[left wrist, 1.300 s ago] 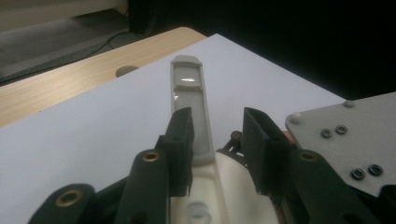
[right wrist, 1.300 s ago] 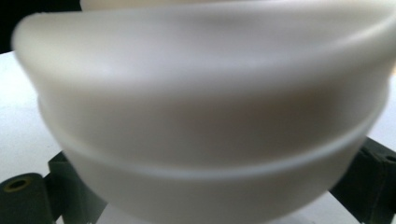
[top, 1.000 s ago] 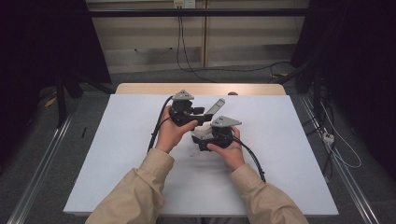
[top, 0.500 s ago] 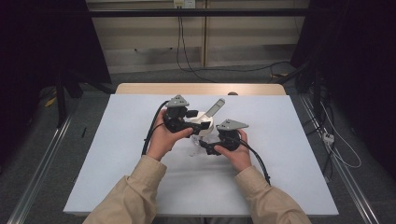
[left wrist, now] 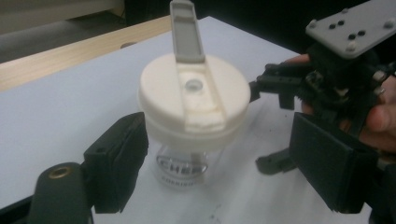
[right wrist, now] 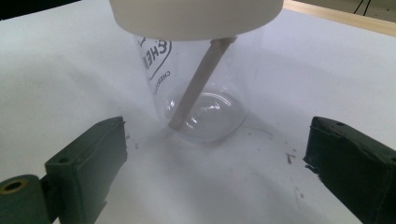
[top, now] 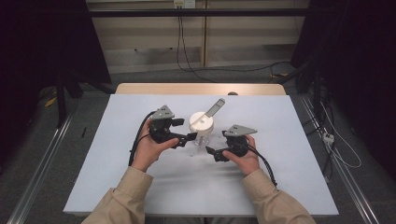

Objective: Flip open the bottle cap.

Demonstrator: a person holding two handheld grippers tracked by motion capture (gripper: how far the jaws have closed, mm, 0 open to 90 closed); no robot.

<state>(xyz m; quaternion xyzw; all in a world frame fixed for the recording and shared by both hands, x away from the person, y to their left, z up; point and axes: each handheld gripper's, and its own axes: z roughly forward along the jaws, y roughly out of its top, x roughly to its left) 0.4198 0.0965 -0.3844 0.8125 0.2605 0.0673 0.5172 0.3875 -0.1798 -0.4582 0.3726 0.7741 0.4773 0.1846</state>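
Both jaw pairs are held wide apart and empty, the left gripper (top: 187, 131) and right gripper (top: 212, 151) having been drawn back from the clear lidded cup (top: 201, 127) standing mid-table (top: 116, 177), apparently released, with hands resting low at either side, jaws angled inward.

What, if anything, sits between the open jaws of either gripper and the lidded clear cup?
Nothing visible. The cup stands alone on the white sheet, with bare surface between it and the left gripper and the right gripper.
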